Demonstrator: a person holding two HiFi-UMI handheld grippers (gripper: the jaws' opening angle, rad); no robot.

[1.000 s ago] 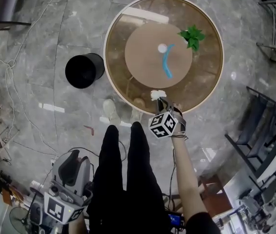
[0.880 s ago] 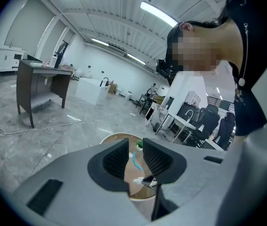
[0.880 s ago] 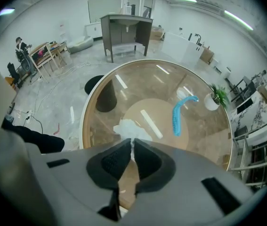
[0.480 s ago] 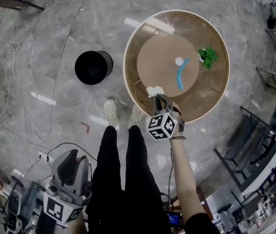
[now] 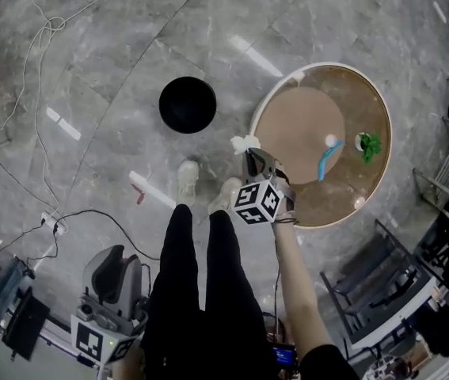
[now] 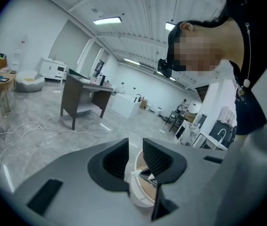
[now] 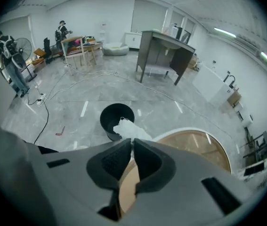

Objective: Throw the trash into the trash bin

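Right gripper (image 7: 132, 147) is clenched on a white tissue (image 5: 243, 142), held just right of the trash bin (image 5: 187, 104). Left gripper (image 6: 135, 157) jaws are apart and empty, well away from the bin.

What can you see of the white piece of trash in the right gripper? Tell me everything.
The trash is a small crumpled white wad, like tissue or thin paper, with ragged edges. The right gripper pinches one end between its jaws, so most of it sticks out beyond the tips. It is in the air above the grey floor, just off the rim of the round table, short of the black trash bin. Nothing else touches it.
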